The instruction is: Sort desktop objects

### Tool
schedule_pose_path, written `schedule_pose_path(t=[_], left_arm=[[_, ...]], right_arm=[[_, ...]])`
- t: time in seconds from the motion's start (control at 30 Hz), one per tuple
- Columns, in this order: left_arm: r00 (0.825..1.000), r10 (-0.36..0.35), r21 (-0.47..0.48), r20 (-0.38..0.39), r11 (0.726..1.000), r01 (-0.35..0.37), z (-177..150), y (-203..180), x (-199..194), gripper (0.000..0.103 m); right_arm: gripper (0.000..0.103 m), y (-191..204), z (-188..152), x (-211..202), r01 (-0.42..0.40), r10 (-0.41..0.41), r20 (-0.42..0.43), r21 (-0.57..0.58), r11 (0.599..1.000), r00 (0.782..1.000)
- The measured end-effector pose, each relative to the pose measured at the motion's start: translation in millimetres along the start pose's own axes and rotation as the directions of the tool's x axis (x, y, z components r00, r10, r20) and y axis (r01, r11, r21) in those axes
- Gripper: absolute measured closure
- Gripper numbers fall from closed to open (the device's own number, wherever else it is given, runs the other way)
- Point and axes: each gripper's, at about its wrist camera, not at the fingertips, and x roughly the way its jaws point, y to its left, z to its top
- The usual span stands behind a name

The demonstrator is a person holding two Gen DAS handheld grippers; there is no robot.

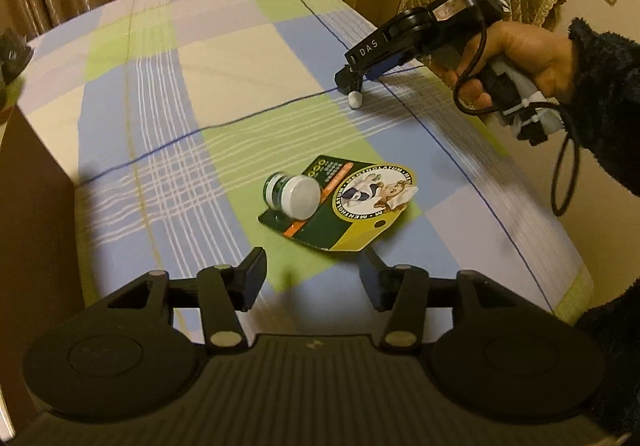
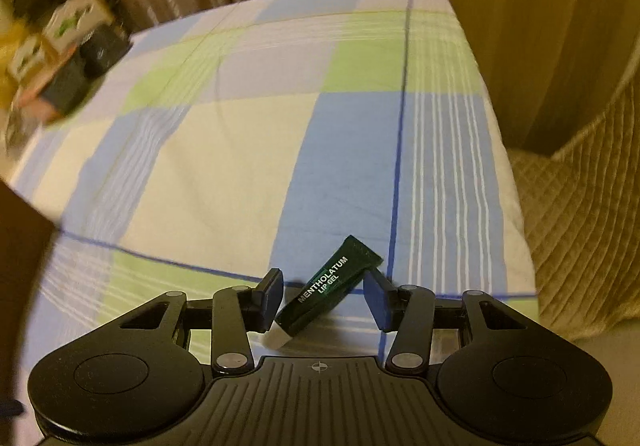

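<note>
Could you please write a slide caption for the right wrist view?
Open right gripper straddles a green lip gel tube lying on the checked tablecloth.

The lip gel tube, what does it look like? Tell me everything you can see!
The lip gel tube is small, dark green, seemingly soft plastic, with a white cap at its near end and a flat crimped far end. White letters read MENTHOLATUM LIP GEL. It sits slanted between the open jaws of the right gripper, cap beside the left finger; contact there cannot be told. Under it lies the checked cloth. From the left wrist view only its white cap shows below the gripper.
</note>
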Motion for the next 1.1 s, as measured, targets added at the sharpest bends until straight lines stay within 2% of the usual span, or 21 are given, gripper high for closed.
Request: schedule_pose_path(t=[0.07,0.13,0.23,0.43,0.6,0.73,0.87,0.9,0.97,1.03,1.07,1.1], left_arm=[[1.0,-0.01,-0.022,0.003,1.0,0.01,-3.2,2.0,-6.4,0.054],[1.0,-0.014,-0.049,0.01,0.999,0.015,-4.7,4.2,-11.0,0.053],[0.999,-0.022,-0.103,0.025,0.994,0.025,-1.9,8.0,-9.2,0.053],[1.0,-0.014,-0.169,0.024,0.985,0.018,7.0,1.2,10.7,0.053],[1.0,0.014,-0.253,0.008,0.967,-0.012,10.4,3.3,29.6,0.051],[0.999,0.045,-0.318,0.009,0.947,-0.04,18.4,7.1,43.6,0.047],[0.997,0.078,-0.334,0.003,0.94,-0.073,27.0,8.9,63.7,0.047],[0.997,0.082,-0.333,-0.002,0.94,-0.078,28.0,9.2,69.1,0.047],[0.995,0.1,-0.317,-0.019,0.943,-0.1,28.6,9.0,78.4,0.055],[0.991,0.13,-0.271,-0.014,0.954,-0.129,28.0,5.8,81.9,0.062],[0.991,0.136,-0.235,-0.014,0.963,-0.135,27.3,3.7,82.2,0.068],[0.992,0.13,-0.202,-0.011,0.971,-0.129,26.2,2.3,81.2,0.07]], right_arm=[[0.072,3.7,-4.3,-1.1,0.0,0.0,-0.011,-0.054,0.999,1.0],[0.082,4.9,-11.1,-4.4,-0.011,0.008,-0.027,-0.096,0.995,1.0],[0.087,1.7,-23.8,-11.9,-0.03,0.024,-0.047,-0.132,0.991,0.999],[0.087,-8.0,-55.6,-35.4,-0.074,0.061,-0.099,-0.129,0.989,0.993],[0.087,-10.3,-87.1,-58.2,-0.1,0.086,-0.135,-0.098,0.99,0.987],[0.087,-12.6,-102.3,-71.0,-0.089,0.077,-0.133,-0.088,0.992,0.988],[0.087,-18.2,-108.0,-77.5,-0.081,0.072,-0.132,-0.064,0.995,0.989],[0.087,-19.4,-108.5,-78.1,-0.081,0.072,-0.134,-0.062,0.995,0.988],[0.087,-21.7,-109.0,-78.5,-0.08,0.072,-0.135,-0.06,0.995,0.988],[0.087,-22.4,-109.6,-79.0,-0.082,0.073,-0.133,-0.063,0.995,0.988],[0.087,-22.8,-110.0,-79.1,-0.083,0.074,-0.132,-0.064,0.994,0.988],[0.087,-22.5,-110.7,-79.2,-0.083,0.074,-0.131,-0.066,0.994,0.989]])
